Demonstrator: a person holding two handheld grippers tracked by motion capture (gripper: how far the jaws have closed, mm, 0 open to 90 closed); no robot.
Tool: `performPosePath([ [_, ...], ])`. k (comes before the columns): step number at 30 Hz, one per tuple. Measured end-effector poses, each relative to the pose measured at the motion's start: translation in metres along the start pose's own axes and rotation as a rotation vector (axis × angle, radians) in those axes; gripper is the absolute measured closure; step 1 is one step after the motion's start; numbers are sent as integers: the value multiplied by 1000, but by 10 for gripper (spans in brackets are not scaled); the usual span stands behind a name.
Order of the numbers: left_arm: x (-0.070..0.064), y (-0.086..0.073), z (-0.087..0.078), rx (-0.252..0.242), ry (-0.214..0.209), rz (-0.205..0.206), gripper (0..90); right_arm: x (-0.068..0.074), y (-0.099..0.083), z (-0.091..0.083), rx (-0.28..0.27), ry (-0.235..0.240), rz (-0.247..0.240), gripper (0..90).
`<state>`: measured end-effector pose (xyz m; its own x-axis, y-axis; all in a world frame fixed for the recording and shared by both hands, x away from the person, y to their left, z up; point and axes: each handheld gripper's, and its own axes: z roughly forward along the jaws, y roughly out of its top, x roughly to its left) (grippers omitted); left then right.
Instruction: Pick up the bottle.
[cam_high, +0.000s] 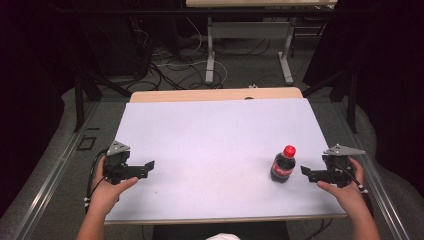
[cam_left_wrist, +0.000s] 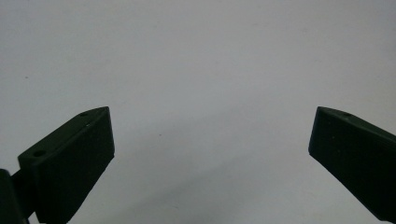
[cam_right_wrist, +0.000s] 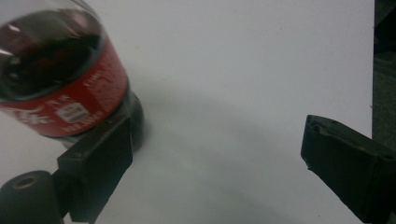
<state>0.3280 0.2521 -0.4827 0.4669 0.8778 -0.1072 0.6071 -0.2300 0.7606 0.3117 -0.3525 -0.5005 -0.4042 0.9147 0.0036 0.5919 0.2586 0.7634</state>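
On the counter (cam_high: 215, 135), toward its right, the cola bottle (cam_high: 283, 165) stands upright, ungrasped. Your right gripper (cam_high: 305, 171) sits just beside it, fingers spread; your left gripper (cam_high: 149, 166) waits well apart, fingers spread too. Everything remains to do.

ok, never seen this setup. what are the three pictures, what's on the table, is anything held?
A person holds a handheld two-jaw gripper in each hand. The high view looks down on the white table: left gripper at its left, right gripper at its right, beside a small cola bottle with a red cap, standing upright. The other two views come from cameras riding on each gripper, looking along its black jaws. Left gripper: jaws wide apart over bare table. Right gripper: jaws apart, the bottle just beyond one jaw, not between them. Nothing is held.
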Motion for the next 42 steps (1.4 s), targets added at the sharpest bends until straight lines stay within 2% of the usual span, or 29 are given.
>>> performPosePath([
  [2,-2,1,-1,-11,2,7,5,2,1,-2,-11,-3,-11,88],
  [3,-6,3,-2,-10,-15,18,5,6,4,-7,-15,2,-25,92],
  [4,-6,3,-2,-10,-15,18,5,7,5,-9,-9,12,-24,106],
  [6,-10,6,-4,-19,-21,50,5,10,7,-12,11,15,-29,151],
  [9,-15,7,-4,-21,-21,60,10,14,8,-11,29,29,-38,149],
  [11,-16,8,-4,-18,-25,61,11,17,8,-11,30,43,-54,149],
  [12,-18,7,-2,-20,-32,48,12,18,8,-12,30,51,-58,149],
  [15,-19,7,1,-8,-32,61,14,22,9,-12,30,66,-69,149],
  [18,-22,6,3,-5,-41,55,14,25,9,-11,33,90,-76,149],
  [21,-25,6,4,3,-60,61,18,29,9,-9,21,125,-89,150],
  [23,-25,5,6,-4,-52,76,23,32,9,-5,25,149,-91,150],
  [25,-26,5,6,-2,-55,71,32,35,9,-1,27,161,-100,150],
  [27,-26,4,7,-8,-65,51,53,38,8,4,35,170,-105,151],
  [31,-25,4,8,7,-60,51,71,44,6,14,26,182,-123,154],
  [33,-25,3,9,7,-50,67,82,47,6,17,23,189,-128,157],
  [35,-25,3,10,19,-47,61,99,50,6,19,17,195,-119,158],
  [36,-24,2,10,23,-39,78,107,51,7,20,10,196,-118,161],
  [42,-24,1,11,26,-39,75,126,55,7,24,-14,209,-110,222],
])
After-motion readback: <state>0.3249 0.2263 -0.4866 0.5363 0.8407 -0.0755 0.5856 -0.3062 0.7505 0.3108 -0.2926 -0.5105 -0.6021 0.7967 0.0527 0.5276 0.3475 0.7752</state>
